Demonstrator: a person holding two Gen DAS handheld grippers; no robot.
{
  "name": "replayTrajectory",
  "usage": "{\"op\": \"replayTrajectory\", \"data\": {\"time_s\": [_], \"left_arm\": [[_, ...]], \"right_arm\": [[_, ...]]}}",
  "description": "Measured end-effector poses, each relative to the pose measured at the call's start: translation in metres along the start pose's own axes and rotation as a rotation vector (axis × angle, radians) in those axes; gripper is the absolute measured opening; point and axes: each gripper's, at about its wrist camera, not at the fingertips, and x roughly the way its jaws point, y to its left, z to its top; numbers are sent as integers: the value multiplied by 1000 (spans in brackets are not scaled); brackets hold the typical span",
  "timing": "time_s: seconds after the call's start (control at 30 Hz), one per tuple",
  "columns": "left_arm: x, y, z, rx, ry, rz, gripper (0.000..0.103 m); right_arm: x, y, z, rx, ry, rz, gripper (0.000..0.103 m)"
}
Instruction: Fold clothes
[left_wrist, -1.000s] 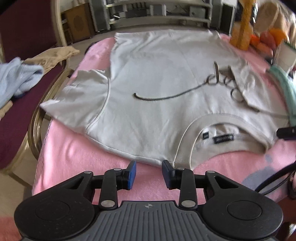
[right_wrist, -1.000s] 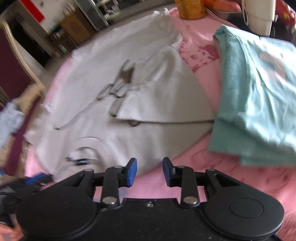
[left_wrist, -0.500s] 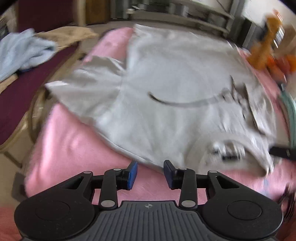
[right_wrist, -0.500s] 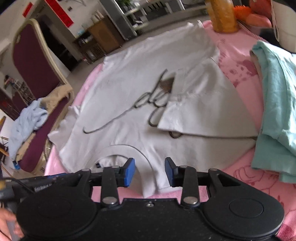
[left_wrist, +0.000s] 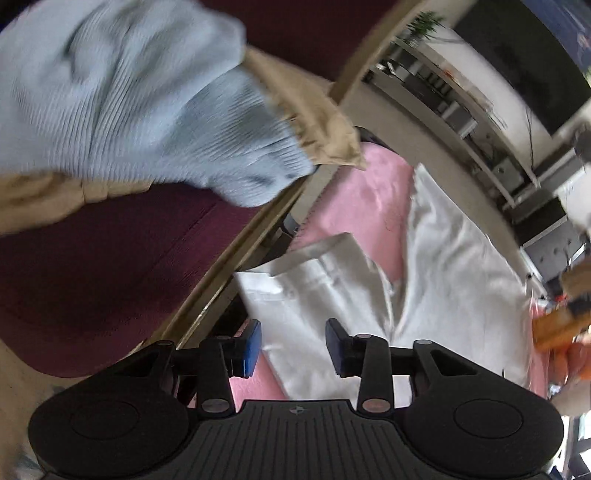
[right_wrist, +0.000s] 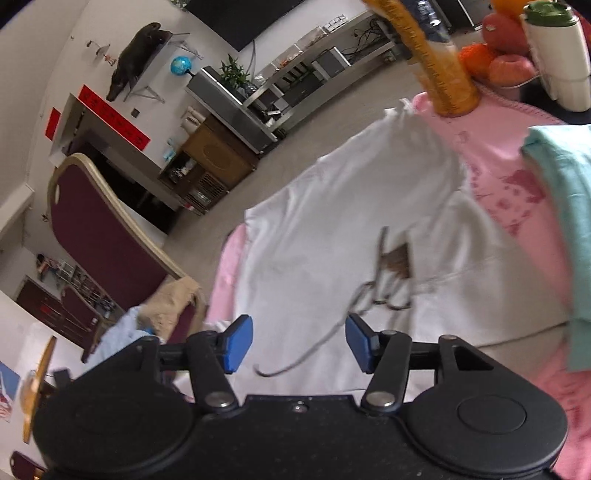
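Clothing is sorted here around one landmark, the white T-shirt (left_wrist: 436, 295) spread flat on the pink-covered worktop (left_wrist: 369, 195). To its left, off the worktop edge, a chair with a maroon seat (left_wrist: 92, 266) carries a blue knit garment (left_wrist: 129, 92) and a tan one (left_wrist: 314, 122) — both unfolded, judged to be waiting their turn. Next comes the shirt's left sleeve (left_wrist: 314, 291), which lies spread out toward the worktop edge nearest the chair and is not yet folded in. The left gripper (left_wrist: 293, 349) is held over that sleeve with its jaws parted and nothing pinched between them. Across the shirt, the right gripper (right_wrist: 299, 343) is seen above the chest print (right_wrist: 384, 288); its jaws are opening and nothing is held. The right sleeve (right_wrist: 480, 258) is already turned in over the body. Right of the shirt, a teal garment (right_wrist: 561, 229) lies folded, so one piece is judged finished and this one barely begun.

Room is tight on the left: the sleeve's edge sits close to the drop and the chair frame. On the far right corner a yellow bottle (right_wrist: 439, 66) and fruit (right_wrist: 495, 51) stand just past the hem — that corner is best avoided. The shirt's middle is left free for folds.
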Motion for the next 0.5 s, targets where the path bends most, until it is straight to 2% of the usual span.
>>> {"op": "replayTrajectory", "data": {"time_s": [0.2, 0.33, 0.43, 0.47, 0.5], "left_arm": [[18, 5, 9, 16, 24, 84, 34], [37, 0, 14, 42, 39, 112, 34], [44, -10, 13, 95, 12, 148, 33], [45, -13, 12, 111, 1, 157, 30], [45, -16, 11, 126, -10, 164, 19]], "right_arm": [[24, 29, -10, -49, 16, 16, 60], [34, 34, -14, -61, 33, 18, 62], [32, 30, -13, -56, 38, 17, 62], [28, 28, -10, -53, 29, 15, 62], [23, 26, -6, -50, 20, 13, 62]]}}
